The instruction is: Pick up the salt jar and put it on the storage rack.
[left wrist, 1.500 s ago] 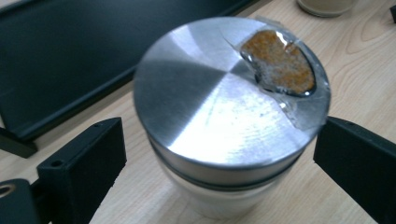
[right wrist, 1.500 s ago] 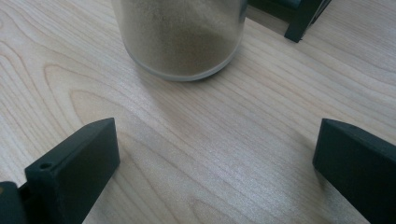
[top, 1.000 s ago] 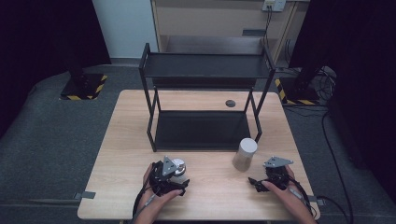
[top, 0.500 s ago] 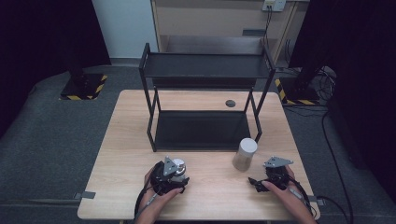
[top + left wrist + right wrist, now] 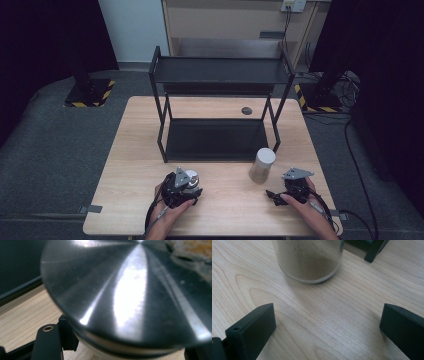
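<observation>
A small jar with a shiny metal lid (image 5: pixel 130 290) stands on the table near the front left, seen in the high view as the lidded jar (image 5: pixel 191 176). My left gripper (image 5: pixel 189 186) has just been closing its jaws and is now shut on this jar, with a black jaw on each side below the lid (image 5: pixel 122 350). A taller glass jar of beige powder (image 5: pixel 262 165) stands at the front right, its base (image 5: pixel 309 262) just ahead of my right gripper (image 5: pixel 327 325). The right gripper (image 5: pixel 271 194) rests open on the wood, a short gap from that jar.
A black two-tier metal rack (image 5: pixel 220 70) stands across the middle of the wooden table (image 5: pixel 135 150), one foot (image 5: pixel 372 252) close behind the powder jar. A small dark round disc (image 5: pixel 246 110) lies behind the rack. Dark floor surrounds the table.
Both hands stay where they were. The left jaws look drawn in tighter around the lidded jar than a second ago.
</observation>
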### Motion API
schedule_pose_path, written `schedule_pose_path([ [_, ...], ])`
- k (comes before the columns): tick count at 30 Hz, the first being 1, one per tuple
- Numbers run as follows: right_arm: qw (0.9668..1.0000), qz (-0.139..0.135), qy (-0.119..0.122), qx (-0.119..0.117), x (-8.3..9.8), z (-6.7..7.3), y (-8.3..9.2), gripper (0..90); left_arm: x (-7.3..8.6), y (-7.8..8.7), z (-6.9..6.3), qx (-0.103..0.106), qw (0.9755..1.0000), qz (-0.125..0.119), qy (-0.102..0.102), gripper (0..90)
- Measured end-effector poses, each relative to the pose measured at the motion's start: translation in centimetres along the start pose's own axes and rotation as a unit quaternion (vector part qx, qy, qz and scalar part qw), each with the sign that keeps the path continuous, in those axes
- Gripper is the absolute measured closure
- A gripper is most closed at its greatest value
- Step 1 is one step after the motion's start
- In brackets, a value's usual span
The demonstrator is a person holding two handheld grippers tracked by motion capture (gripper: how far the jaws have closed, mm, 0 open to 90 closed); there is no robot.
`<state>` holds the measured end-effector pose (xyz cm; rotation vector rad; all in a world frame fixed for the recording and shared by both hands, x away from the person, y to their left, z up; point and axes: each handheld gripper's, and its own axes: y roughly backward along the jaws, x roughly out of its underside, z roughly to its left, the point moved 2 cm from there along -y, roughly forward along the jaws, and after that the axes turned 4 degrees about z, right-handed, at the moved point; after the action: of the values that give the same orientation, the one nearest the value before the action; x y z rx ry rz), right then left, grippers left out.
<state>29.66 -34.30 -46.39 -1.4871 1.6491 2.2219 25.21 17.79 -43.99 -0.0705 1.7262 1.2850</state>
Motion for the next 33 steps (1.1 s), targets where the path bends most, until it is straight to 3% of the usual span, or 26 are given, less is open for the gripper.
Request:
schedule_pose_path([
  [2,1.0,0.0,0.0,0.0,0.0,0.0,0.0,1.4,-0.2,0.1,-0.3,-0.005,0.9999,0.002,-0.013,29.5],
  [13,1.0,0.0,0.0,0.0,0.0,0.0,0.0,1.4,-0.4,0.9,0.2,0.003,0.9998,-0.005,-0.02,29.5],
  [21,1.0,0.0,0.0,0.0,0.0,0.0,0.0,1.4,-0.7,1.6,0.7,0.005,0.9994,0.002,-0.034,29.6],
  [33,1.0,0.0,0.0,0.0,0.0,0.0,0.0,1.4,-1.5,3.8,1.0,0.008,0.9987,-0.003,-0.05,29.6],
])
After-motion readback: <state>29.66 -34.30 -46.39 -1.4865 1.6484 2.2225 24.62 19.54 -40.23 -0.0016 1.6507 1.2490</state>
